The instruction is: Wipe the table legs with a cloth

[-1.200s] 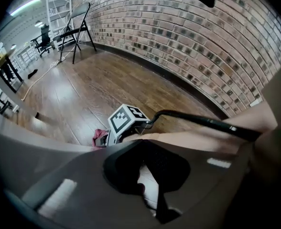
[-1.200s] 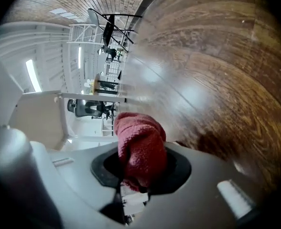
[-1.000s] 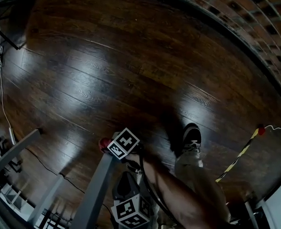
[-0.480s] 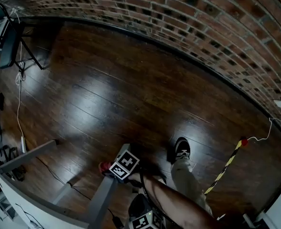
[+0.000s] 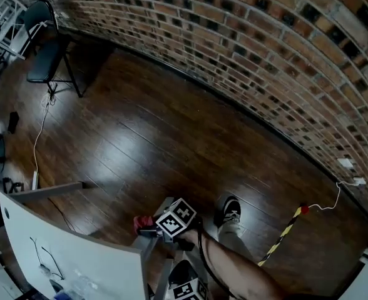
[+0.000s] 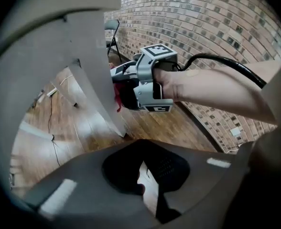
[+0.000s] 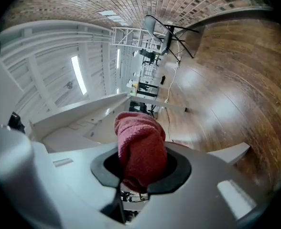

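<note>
- Your R gripper (image 7: 136, 178) is clenched on the red cloth (image 7: 140, 147). The wad fills the gap btwn the jaws and bulges out past their tips.
- In the L gripper view, the cloth sits at the front of the R jaws, pressed vs the slanted grey table leg (image 6: 95, 88). The leg is directly ahead of those jaws.
- Your hand (image 6: 186, 86) wraps the R gripper's body. A black cable (image 6: 226, 63) arcs away behind it.
- Your L gripper (image 6: 144, 182) has its jaws drawn together, w/ only a thin slit btwn the pads and nothing in it.
- The L jaws are off the leg. The leg is ahead of them and to the left, and the R gripper w/ the cloth is ahead and above.
- In the head view, the white tabletop (image 5: 77, 255) is left of both grippers.
- Your shoe (image 5: 229, 210) is on the dark wood floor (image 5: 140, 136), just right of the R jaws.
- A brick wall (image 5: 234, 42) runs well ahead of the jaws. A black chair (image 5: 44, 54) stands far off, ahead-left.
</note>
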`<state>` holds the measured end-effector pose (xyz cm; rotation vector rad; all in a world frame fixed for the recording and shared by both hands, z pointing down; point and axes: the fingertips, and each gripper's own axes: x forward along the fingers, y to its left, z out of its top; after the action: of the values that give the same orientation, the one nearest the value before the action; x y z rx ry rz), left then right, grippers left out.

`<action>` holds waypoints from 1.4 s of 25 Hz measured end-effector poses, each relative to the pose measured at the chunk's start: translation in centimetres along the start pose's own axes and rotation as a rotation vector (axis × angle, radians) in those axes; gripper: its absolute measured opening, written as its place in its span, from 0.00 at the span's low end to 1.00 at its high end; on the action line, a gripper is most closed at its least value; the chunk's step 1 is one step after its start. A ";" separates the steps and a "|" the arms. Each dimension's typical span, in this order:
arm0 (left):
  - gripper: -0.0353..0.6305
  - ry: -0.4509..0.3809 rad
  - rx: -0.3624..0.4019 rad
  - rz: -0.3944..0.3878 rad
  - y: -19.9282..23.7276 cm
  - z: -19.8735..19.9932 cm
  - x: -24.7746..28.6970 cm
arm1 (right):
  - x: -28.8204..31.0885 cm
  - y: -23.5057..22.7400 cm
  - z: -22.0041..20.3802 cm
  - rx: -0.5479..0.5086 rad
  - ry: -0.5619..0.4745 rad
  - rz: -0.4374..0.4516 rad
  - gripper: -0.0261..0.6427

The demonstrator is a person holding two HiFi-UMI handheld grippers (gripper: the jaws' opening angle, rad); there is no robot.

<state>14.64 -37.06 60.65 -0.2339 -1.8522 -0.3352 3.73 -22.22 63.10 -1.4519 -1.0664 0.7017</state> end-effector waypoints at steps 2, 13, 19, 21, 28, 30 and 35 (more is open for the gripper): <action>0.05 0.004 0.018 -0.006 0.7 0.2 -2.4 | -0.6 2.8 0.5 0.012 -0.018 0.023 0.16; 0.05 -0.076 -0.017 -0.039 1.9 0.9 -13.2 | -5.4 9.5 0.7 0.065 -0.188 -0.118 0.16; 0.05 -0.162 -0.082 -0.079 3.6 4.1 -15.4 | -8.0 12.1 -0.2 0.064 -0.194 -0.254 0.16; 0.05 -0.159 -0.109 -0.097 3.9 3.8 -16.0 | -7.7 13.3 -1.6 0.048 -0.131 -0.292 0.16; 0.05 -0.171 -0.138 -0.154 3.9 5.4 -15.6 | -7.7 14.7 -2.3 -0.022 -0.003 -0.405 0.16; 0.05 -0.176 -0.139 -0.162 4.3 5.5 -15.3 | -7.5 14.4 -2.7 -0.046 0.035 -0.425 0.16; 0.05 -0.182 -0.182 -0.156 6.0 6.2 -14.9 | -7.2 13.5 -2.9 -0.059 0.075 -0.460 0.16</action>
<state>15.51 -29.19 45.40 -0.2517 -2.0265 -0.6088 6.36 -29.22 49.38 -1.2087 -1.3105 0.2871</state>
